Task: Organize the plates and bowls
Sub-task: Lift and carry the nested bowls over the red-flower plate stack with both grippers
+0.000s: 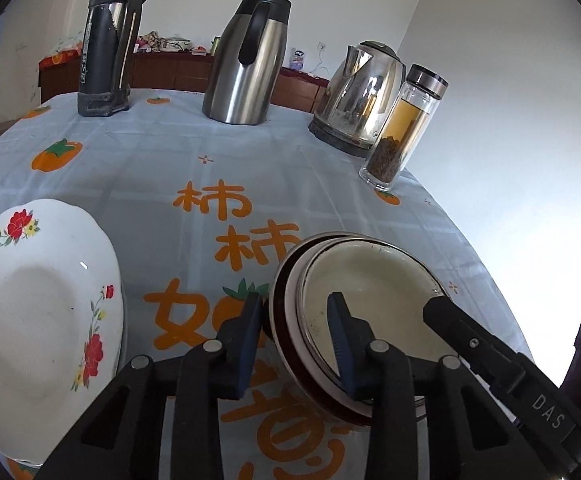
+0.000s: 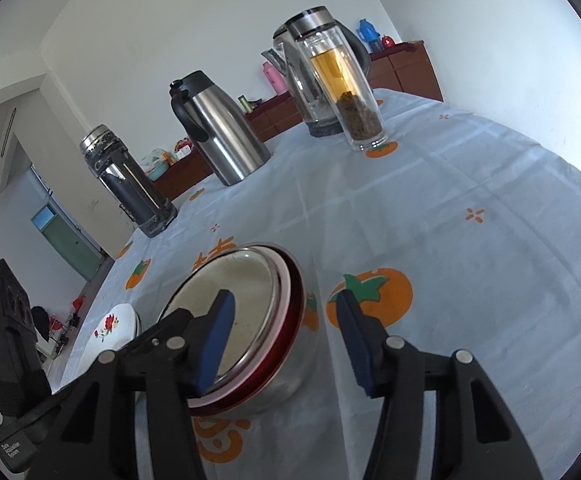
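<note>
Two tools straddled the rim of a nested bowl stack on the counter.

The bowls (image 1: 370,300) sat at 5 o'clock in the left view, tilted. The left tool (image 1: 296,340) had one finger (image 1: 340,344) inside and one outside the rim; whether its pads pressed, I cannot tell. The right tool (image 2: 286,336) stood released across the opposite rim. A floral plate (image 1: 30,300) lay at 8 o'clock, apart from the bowls.
</note>
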`<state>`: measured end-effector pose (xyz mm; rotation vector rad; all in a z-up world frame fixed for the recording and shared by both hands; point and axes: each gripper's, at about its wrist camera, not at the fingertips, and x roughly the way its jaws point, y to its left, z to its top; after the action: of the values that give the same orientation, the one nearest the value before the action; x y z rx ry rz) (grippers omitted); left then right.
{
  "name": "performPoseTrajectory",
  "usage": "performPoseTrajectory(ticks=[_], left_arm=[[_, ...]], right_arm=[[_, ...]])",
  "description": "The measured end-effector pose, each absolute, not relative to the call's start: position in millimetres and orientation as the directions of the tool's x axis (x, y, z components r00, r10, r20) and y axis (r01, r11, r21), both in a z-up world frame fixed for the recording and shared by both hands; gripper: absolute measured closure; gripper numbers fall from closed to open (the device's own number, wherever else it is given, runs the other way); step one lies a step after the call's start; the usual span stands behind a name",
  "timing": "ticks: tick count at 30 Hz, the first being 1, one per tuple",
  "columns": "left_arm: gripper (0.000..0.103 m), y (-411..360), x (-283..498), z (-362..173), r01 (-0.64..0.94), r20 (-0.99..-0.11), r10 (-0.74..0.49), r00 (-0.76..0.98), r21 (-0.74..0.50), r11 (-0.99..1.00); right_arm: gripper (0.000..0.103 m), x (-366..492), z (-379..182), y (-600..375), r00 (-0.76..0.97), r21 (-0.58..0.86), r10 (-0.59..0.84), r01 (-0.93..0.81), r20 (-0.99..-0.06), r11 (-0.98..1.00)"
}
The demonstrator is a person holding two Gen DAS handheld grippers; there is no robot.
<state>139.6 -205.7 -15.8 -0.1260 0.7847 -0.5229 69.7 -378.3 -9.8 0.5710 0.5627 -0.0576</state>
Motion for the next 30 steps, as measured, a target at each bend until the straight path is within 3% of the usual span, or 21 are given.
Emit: performPoseTrajectory(ticks=[3, 15, 23, 30], left_arm=[[0.074, -206, 140, -17, 0.4, -0.639, -0.483, 0.598, -0.284, 0.871], [0.073, -207, 137, -17, 0.395, -0.629, -0.471, 0.618, -0.268, 0.878], [0.074, -205, 134, -11, 0.391, -0.631, -0.456, 0.627, -0.251, 0.885], [0.074, -201, 132, -12, 0.38, -0.636, -0.447, 0.629, -0.25, 0.89]], right_arm=[[0.053, 74, -13, -375, 0.838, 0.49, 0.111, 0.2, -0.535, 0.848], [0.06, 74, -14, -367, 0.828, 0.447, 0.09, 0.205, -0.554, 0.871], [0.073, 71, -13, -369, 0.83, 0.458, 0.09, 0.21, -0.55, 0.864], [0.076, 67, -12, -365, 0.829, 0.447, 0.085, 0.209, -0.552, 0.87]])
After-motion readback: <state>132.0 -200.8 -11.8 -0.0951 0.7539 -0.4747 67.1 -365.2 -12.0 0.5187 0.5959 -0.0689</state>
